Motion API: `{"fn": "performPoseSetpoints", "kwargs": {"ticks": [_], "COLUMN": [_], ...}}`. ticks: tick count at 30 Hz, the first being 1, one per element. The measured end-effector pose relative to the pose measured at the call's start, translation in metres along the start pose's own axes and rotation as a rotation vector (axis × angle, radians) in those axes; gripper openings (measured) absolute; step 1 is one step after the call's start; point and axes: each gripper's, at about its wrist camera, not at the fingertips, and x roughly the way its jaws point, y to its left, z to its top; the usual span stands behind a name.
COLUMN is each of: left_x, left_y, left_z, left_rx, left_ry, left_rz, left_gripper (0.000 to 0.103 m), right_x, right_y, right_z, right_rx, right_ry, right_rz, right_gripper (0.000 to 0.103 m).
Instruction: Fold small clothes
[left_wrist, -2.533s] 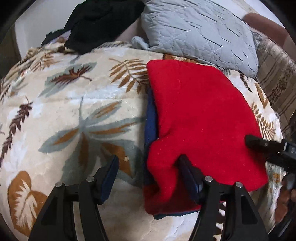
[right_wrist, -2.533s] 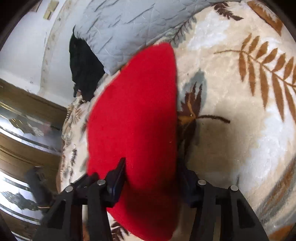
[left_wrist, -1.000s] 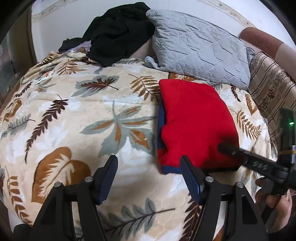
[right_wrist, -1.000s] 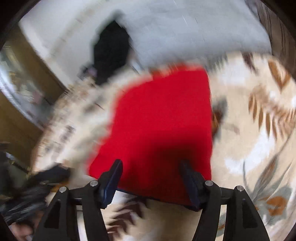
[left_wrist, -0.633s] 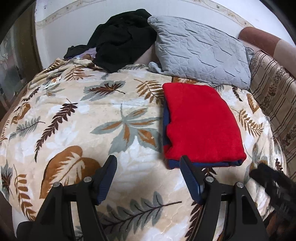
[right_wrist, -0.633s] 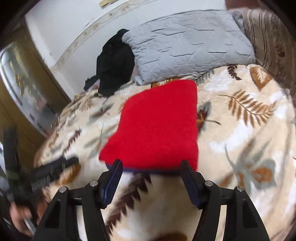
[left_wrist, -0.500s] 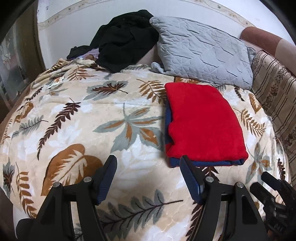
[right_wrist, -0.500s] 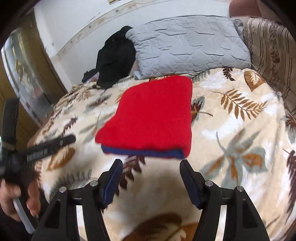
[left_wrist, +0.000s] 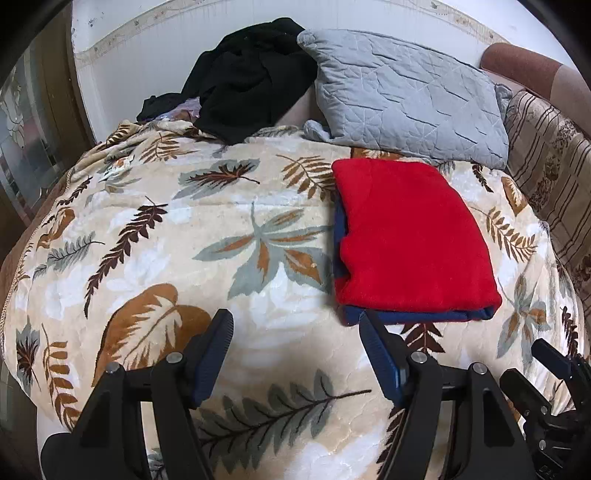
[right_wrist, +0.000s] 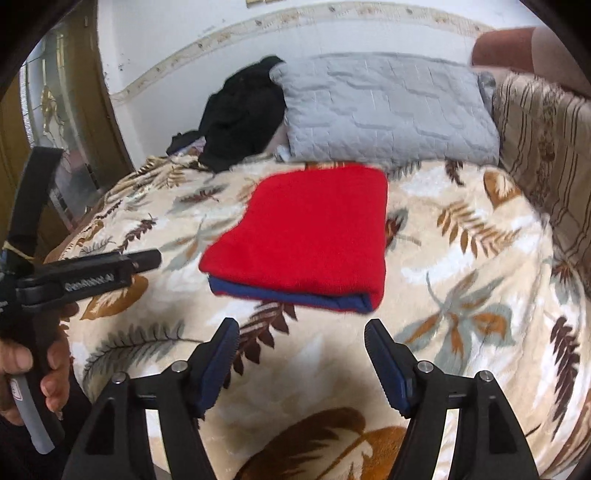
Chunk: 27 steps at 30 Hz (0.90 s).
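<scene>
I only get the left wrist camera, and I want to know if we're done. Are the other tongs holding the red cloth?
Observer: No. The right tongs are opening with nothing between them. The folded red fleece cloth with blue lining lies beyond their tips.
Operator: Who's holding my tongs?
Observer: A hand grips the handle of the left tongs, out past the left side of the leaf-patterned blanket.
Operator: What's behind that hand?
Observer: A brown wooden door with a glass panel that has a gold ornament on it.
</scene>
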Motion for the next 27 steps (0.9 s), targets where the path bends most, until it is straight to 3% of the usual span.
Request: {"fn": "performPoseSetpoints", "kwargs": {"ticks": [10, 15, 27], "left_x": [0.005, 0.004, 0.005], "left_y": [-0.002, -0.003, -0.011], "left_z": [-0.001, -0.001, -0.003], "left_rx": [0.0, 0.005, 0.038], "left_ry": [0.013, 0.005, 0.008], "left_rz": [0.015, 0.015, 0.004], "left_gripper": [0.071, 0.071, 0.071], "right_x": [0.005, -0.005, -0.001], "right_y": [-0.006, -0.005, -0.009], "right_z": [0.003, 0.005, 0.002], "right_rx": [0.01, 0.01, 0.02], "right_ry": [0.003, -0.05, -0.031], "right_rz": [-0.04, -0.037, -0.043], "right_gripper": [0.074, 0.074, 0.074]}}
